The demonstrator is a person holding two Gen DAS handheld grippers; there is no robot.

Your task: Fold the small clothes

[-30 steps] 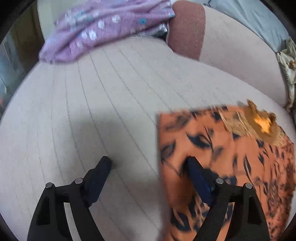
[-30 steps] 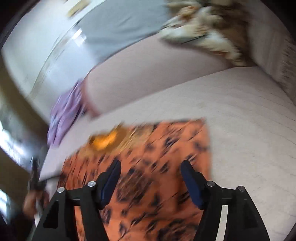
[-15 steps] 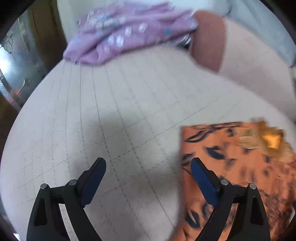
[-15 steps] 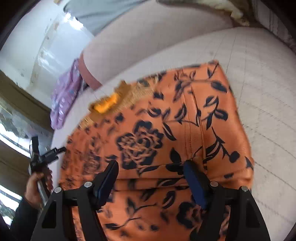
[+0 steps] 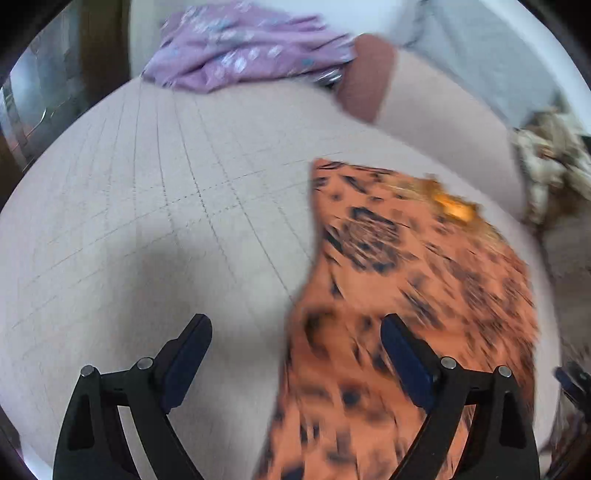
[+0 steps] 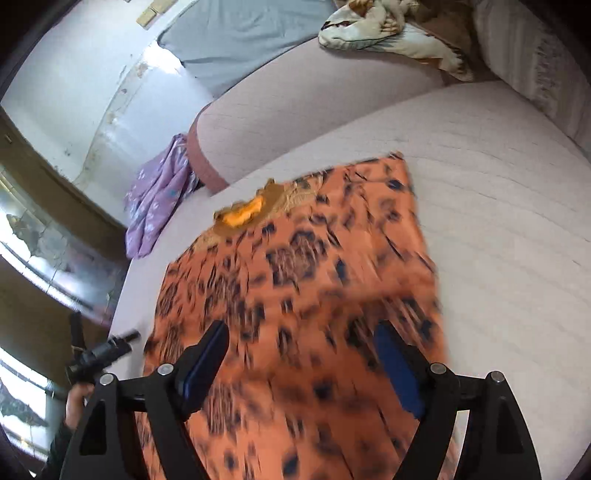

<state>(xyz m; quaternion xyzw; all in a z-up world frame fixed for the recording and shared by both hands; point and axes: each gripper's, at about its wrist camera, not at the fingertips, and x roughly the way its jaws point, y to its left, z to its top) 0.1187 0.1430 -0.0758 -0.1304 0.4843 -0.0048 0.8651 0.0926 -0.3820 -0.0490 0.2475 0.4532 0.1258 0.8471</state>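
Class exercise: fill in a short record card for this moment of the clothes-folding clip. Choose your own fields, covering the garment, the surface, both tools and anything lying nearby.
garment: orange floral garment, spread flat, gold trim at the neckline
surface: pale quilted sofa seat
left tool: open, holding nothing, jaws just widened, over the garment's edge
right tool: open, above the garment, jaws just widened, nothing gripped
nearby: purple garment bunched at the seat's far end
also nearby: patterned blanket on the sofa back

Readable text: none in either view.
Labels, brands, numbers, signs: none legible; both views are motion-blurred.
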